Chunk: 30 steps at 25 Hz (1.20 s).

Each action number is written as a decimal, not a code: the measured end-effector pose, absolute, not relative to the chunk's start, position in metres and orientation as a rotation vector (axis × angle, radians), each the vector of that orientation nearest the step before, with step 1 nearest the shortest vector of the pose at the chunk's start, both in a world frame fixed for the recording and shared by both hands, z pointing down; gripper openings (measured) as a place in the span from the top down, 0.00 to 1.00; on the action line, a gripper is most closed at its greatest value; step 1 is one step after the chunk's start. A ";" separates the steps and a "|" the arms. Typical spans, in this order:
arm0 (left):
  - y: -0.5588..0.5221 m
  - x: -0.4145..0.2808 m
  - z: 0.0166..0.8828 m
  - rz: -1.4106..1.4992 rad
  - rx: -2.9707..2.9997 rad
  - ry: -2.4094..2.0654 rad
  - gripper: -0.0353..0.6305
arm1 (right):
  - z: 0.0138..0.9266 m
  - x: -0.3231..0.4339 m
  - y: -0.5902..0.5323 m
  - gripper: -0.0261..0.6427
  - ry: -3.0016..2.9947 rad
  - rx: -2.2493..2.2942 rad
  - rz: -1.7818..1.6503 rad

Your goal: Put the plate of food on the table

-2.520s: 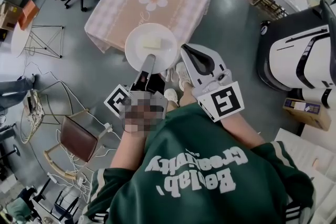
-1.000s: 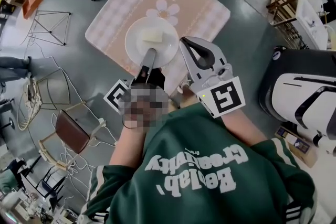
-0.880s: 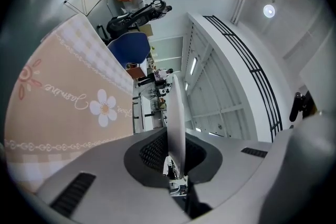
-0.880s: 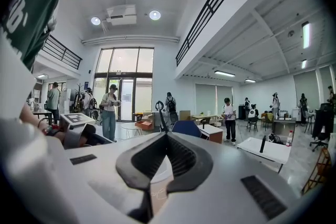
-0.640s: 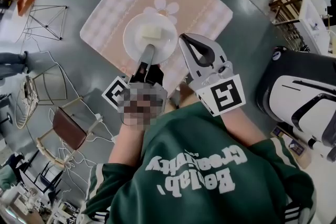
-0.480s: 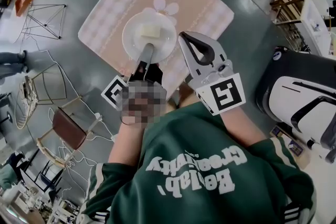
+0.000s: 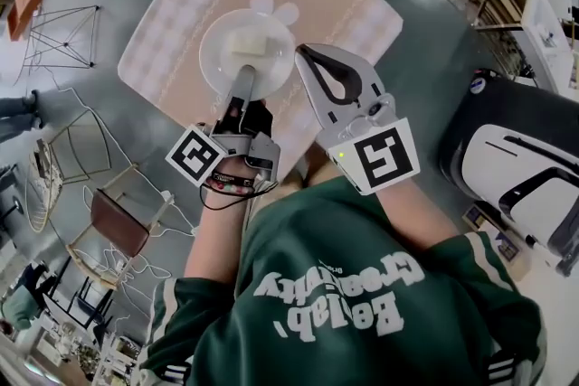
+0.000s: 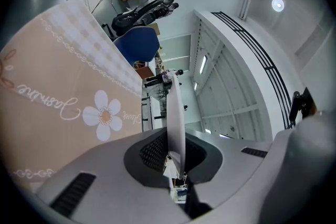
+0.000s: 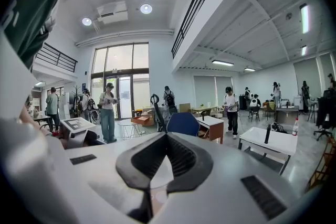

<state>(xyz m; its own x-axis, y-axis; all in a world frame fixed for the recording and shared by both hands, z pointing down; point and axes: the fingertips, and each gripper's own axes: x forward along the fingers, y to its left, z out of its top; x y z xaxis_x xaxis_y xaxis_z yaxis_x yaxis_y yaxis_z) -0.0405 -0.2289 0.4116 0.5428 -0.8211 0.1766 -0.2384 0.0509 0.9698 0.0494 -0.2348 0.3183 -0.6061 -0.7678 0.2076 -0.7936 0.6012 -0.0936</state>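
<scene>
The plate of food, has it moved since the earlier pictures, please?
Yes. The plate has advanced over the table, from its near edge to the flower print.

A small square table [image 7: 366,23] stands on the grey floor [image 7: 434,59]. A pink cloth [image 7: 167,36] lies flat on it and covers the whole top. It has little checks round the edge, a white flower [image 7: 271,7] and some curly writing. A white plate [image 7: 217,59] is over the cloth; whether it touches, I cannot tell.
</scene>
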 end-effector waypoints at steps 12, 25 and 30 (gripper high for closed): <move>-0.271 -0.037 0.447 -0.554 1.447 -0.966 0.91 | 0.355 0.045 -0.286 0.94 -2.662 1.277 0.322; -0.309 -0.050 0.500 -0.544 1.392 -1.010 0.91 | 0.389 0.036 -0.324 0.94 -2.644 1.255 0.375; -0.317 -0.053 0.517 -0.523 1.387 -1.029 0.91 | 0.403 0.036 -0.329 0.94 -2.632 1.250 0.412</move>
<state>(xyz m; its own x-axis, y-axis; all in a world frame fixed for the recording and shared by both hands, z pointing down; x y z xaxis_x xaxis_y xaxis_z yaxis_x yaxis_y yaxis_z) -0.0528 -0.3175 0.5171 0.4957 -0.8220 0.2805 -0.2578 0.1692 0.9513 0.0358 -0.3287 0.4031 -0.6227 -0.7248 0.2947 -0.7802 0.6037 -0.1639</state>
